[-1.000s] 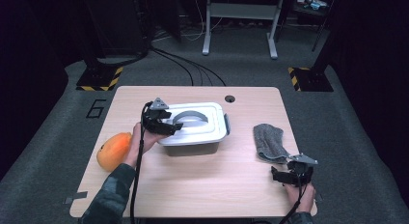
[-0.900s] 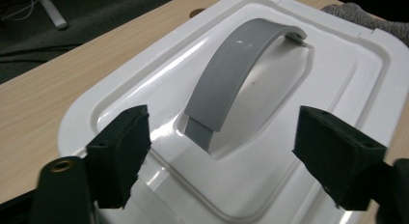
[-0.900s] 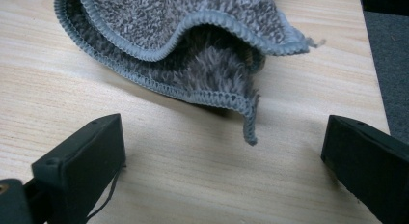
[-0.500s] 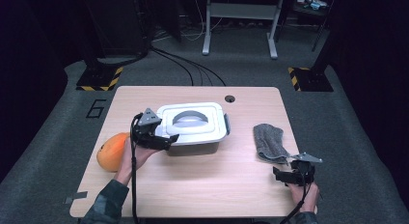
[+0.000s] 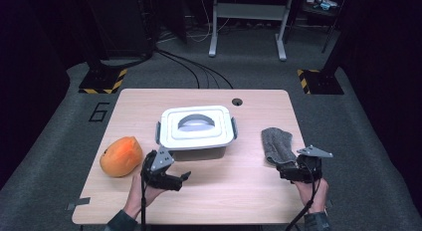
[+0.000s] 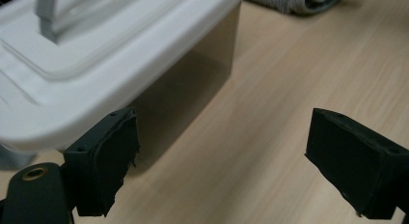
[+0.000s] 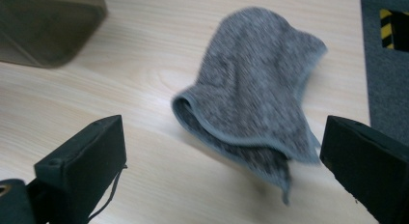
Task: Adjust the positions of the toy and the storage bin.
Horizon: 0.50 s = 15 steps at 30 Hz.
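The grey knitted cloth (image 5: pixel 276 144) lies crumpled and folded near the table's right edge, just ahead of the right gripper (image 5: pixel 286 170), whose jaws stand wide apart and empty. The left gripper (image 5: pixel 180 178), its jaws just opened with nothing between them, hovers beside the white-lidded container (image 5: pixel 195 127). An orange fruit (image 5: pixel 120 156) rests at left on the light wooden table (image 5: pixel 234 191), over dark grey carpet.

Box (image 5: pixel 196 129) on the tabletop (image 5: pixel 239 191), near its middle. Left of the box and apart from it, a fruit (image 5: pixel 120 156). Right of the box, well apart, a cloth (image 5: pixel 277 144). Before the box's left corner, the left claw (image 5: pixel 180 178). Right of the box and just before the cloth, the right claw (image 5: pixel 283 170).
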Tool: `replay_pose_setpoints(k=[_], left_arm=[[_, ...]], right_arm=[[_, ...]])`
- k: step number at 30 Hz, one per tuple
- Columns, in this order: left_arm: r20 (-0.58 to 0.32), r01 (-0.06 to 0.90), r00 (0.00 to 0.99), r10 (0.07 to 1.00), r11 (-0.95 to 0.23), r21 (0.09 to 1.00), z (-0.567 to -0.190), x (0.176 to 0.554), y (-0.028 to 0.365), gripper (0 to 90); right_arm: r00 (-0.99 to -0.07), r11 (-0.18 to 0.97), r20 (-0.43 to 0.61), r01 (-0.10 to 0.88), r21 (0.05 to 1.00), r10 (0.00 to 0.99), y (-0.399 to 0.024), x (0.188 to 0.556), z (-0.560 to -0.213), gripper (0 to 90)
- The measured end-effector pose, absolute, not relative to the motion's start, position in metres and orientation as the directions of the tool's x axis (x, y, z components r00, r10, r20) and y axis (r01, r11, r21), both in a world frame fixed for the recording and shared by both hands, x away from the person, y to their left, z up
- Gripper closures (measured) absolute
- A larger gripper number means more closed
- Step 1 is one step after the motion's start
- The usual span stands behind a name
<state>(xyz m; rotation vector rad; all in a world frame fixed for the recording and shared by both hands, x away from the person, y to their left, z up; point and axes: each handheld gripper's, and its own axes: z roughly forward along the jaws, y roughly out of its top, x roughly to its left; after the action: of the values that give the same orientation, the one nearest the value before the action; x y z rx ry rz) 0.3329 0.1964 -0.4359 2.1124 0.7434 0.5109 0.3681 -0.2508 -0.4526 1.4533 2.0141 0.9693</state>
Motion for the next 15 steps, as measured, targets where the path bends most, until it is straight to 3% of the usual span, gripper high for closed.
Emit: replay_pose_setpoints(k=[6,9,15], left_arm=[[0.063,0.406,0.722,0.689,-0.496,0.767,-0.481,0.33,0.206,11.3],[0.1,0.422,0.676,0.73,-0.495,0.76,-0.504,0.333,0.218,11.5],[0.1,0.448,0.65,0.754,-0.485,0.751,-0.518,0.34,0.229,11.4]], right_arm=[[-0.392,0.209,0.049,0.586,0.783,0.918,-0.225,0.39,-0.437,4.2],[-0.42,0.22,0.061,0.588,0.778,0.906,-0.211,0.406,-0.434,6.0],[-0.458,0.223,0.09,0.585,0.78,0.884,-0.187,0.433,-0.426,13.8]])
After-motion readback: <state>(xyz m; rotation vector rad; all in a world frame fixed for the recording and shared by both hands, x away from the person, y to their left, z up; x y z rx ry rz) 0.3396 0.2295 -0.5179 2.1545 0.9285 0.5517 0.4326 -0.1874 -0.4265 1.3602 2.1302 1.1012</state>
